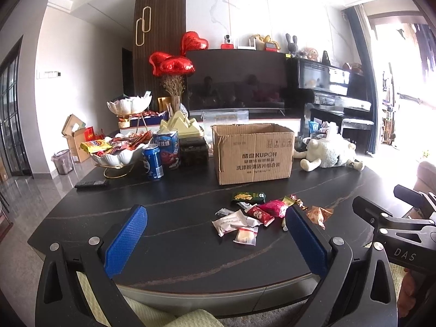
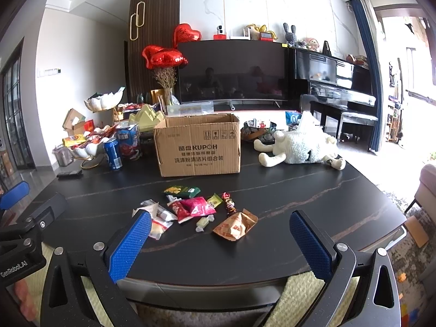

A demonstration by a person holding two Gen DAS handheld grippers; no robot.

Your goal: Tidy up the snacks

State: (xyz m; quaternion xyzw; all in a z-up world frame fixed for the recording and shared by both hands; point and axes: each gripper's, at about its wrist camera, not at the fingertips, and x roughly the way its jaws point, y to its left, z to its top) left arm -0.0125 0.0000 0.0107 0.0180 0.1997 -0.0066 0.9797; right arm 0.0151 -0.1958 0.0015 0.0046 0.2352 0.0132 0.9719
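A pile of small snack packets (image 1: 256, 214) (image 2: 190, 209) lies on the black marble table (image 1: 177, 199) (image 2: 313, 196), in front of an open cardboard box (image 1: 252, 154) (image 2: 197, 147). It includes a green packet (image 2: 182, 190), a pink-red packet (image 2: 197, 207), an orange packet (image 2: 235, 226) and white packets (image 1: 231, 222). My left gripper (image 1: 215, 215) is open and empty, near the table's front edge, short of the pile. My right gripper (image 2: 220, 218) is open and empty, just before the pile.
A white bowl of snacks (image 1: 117, 150) (image 2: 87, 144), a blue can (image 1: 152, 162) (image 2: 113, 154), a blue snack bag (image 1: 167, 147) and a remote (image 1: 90, 183) stand at the left. A plush sheep (image 1: 329, 154) (image 2: 297, 148) lies at the right.
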